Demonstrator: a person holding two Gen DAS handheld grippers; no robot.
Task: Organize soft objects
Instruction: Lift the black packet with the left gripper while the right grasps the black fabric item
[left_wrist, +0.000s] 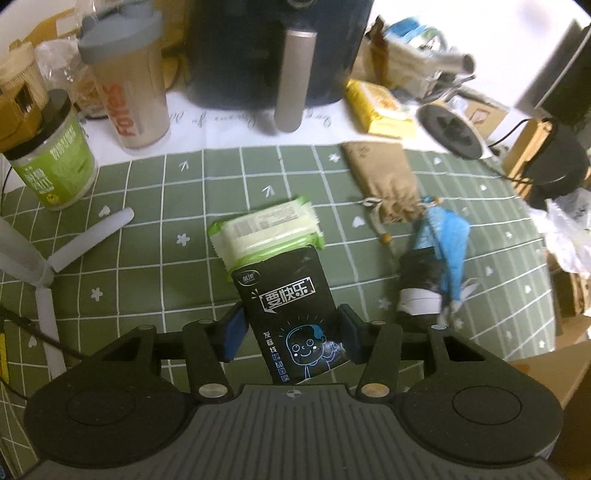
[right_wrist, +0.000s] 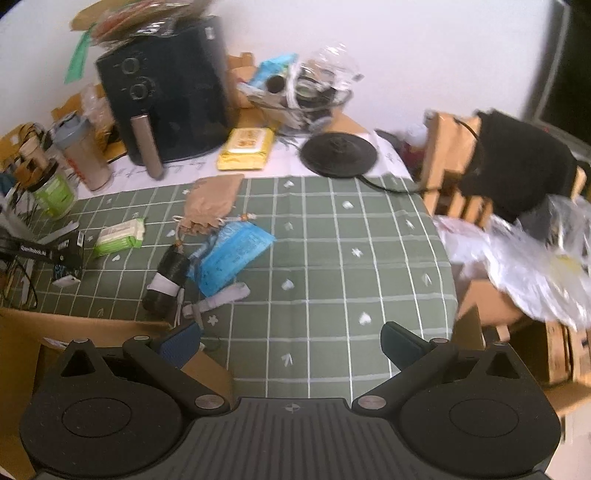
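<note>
While the left tongs (left_wrist: 291, 338) pinch a black soft tissue pack with blue cartoon print (left_wrist: 291, 302) by its sides, the pack hangs tilted above the green grid-patterned tablecloth (left_wrist: 147, 236) of the table. Just behind it lies a green-and-white wrapped wipes pack (left_wrist: 264, 230), flat on the cloth. Further right we see a tan drawstring cloth pouch (left_wrist: 382, 177), and beside it a crumpled blue plastic packet (left_wrist: 448, 240) resting against a black roll with a white band (left_wrist: 421, 291). Over on the right side, the right tongs (right_wrist: 291, 345) are spread wide with nothing between them, hovering over bare cloth near the table's front edge.
</note>
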